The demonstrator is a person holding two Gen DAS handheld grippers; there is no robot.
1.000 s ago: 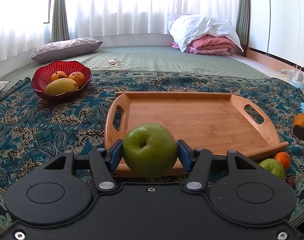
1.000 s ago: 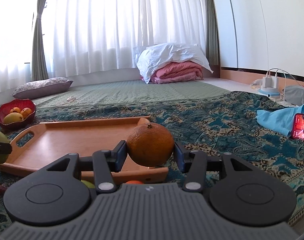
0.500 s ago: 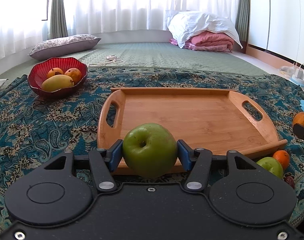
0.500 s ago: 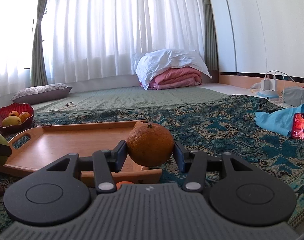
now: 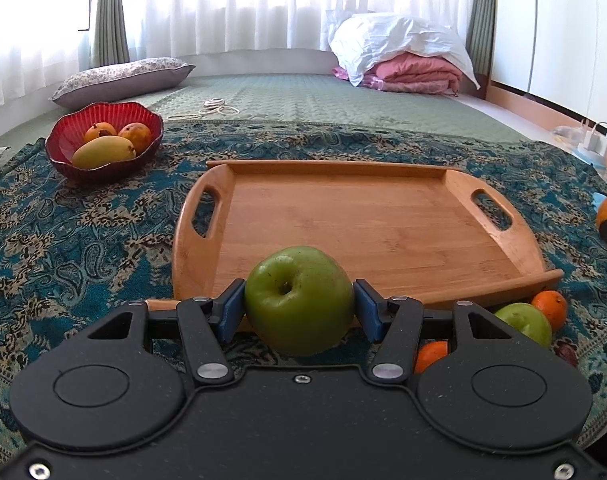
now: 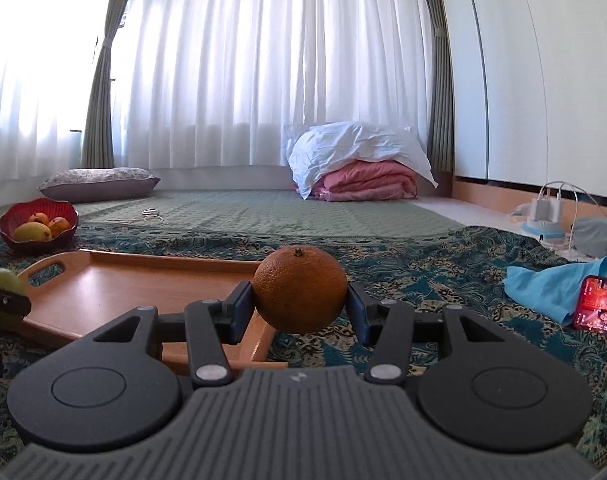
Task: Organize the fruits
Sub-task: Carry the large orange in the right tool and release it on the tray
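My left gripper (image 5: 299,306) is clamped on a green apple (image 5: 298,300), its blue pads (image 5: 232,309) pressed to both sides, the jaws partly spread to the fruit's width. I see the apple's stem dimple facing my camera. It hangs over the near rim of the wooden tray (image 5: 355,224), which lies at my twelve o'clock on the patterned blanket (image 5: 83,248) with nothing on its floor.

My right gripper (image 6: 299,300) grips an orange (image 6: 299,289) the same way, pads tight on either side, jaws about as wide as the fruit. The orange sits above the tray's (image 6: 115,292) right-hand end, the tray stretching off toward my ten o'clock. At nine o'clock in that view I catch the apple (image 6: 1,280) in the other gripper.

At my left camera's ten o'clock stands a red bowl (image 5: 103,136) holding a mango (image 5: 103,152) and two rounder orange-red fruits behind it. At four o'clock, just off the tray's near right corner, lie a second green apple (image 5: 523,320) and two small tangerines (image 5: 549,308), touching or nearly so. A phone (image 6: 601,306) with a lit screen rests on a blue cloth (image 6: 555,284) at my right camera's three o'clock.
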